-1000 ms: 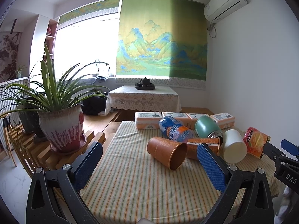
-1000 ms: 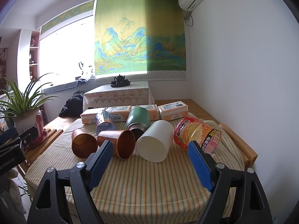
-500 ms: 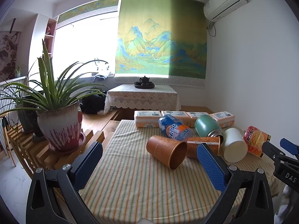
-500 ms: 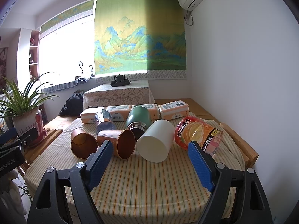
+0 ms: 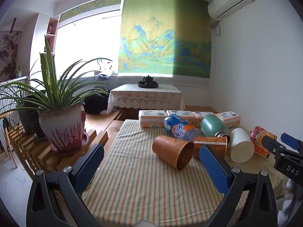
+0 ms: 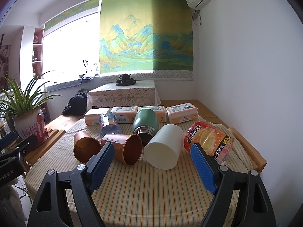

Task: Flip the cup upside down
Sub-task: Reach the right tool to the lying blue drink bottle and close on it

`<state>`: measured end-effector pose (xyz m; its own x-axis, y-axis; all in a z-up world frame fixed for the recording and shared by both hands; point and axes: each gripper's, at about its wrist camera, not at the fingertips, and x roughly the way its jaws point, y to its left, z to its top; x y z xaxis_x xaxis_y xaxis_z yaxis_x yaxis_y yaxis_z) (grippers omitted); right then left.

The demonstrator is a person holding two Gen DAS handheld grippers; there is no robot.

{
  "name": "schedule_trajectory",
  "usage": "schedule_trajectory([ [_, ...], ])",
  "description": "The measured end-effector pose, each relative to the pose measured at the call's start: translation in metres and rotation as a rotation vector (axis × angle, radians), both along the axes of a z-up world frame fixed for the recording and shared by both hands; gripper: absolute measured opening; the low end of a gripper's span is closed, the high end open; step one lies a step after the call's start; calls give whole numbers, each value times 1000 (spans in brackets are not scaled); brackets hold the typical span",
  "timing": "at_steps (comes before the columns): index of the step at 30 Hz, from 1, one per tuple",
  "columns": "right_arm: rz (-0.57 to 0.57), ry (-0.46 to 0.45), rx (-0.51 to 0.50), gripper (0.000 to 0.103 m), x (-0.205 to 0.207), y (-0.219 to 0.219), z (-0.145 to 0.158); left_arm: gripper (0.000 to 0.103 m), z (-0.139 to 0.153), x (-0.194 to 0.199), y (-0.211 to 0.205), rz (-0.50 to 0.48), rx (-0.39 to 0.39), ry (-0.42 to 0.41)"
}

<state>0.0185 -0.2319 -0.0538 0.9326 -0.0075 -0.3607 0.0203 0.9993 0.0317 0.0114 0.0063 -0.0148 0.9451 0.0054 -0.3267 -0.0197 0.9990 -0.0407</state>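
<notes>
Both grippers, left (image 5: 151, 165) and right (image 6: 151, 165), are held wide open and empty above the striped cloth (image 6: 151, 189), the cups (image 6: 130, 149) lying on their sides beyond

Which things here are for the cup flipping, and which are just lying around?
For the job: white cup, two orange cups, all on their sides; both open hand-held grippers.

Just lying about: green flask, blue bottle, snack packet, tissue packs, potted plant.
</notes>
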Motion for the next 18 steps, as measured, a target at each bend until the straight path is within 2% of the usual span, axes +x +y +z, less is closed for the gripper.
schedule_trajectory([
  [8, 83, 38, -1, 79, 30, 16, 10, 102, -1, 4, 11, 24, -3, 11],
  [18, 226, 185, -41, 79, 99, 42, 21, 102, -3, 16, 33, 44, 5, 56],
])
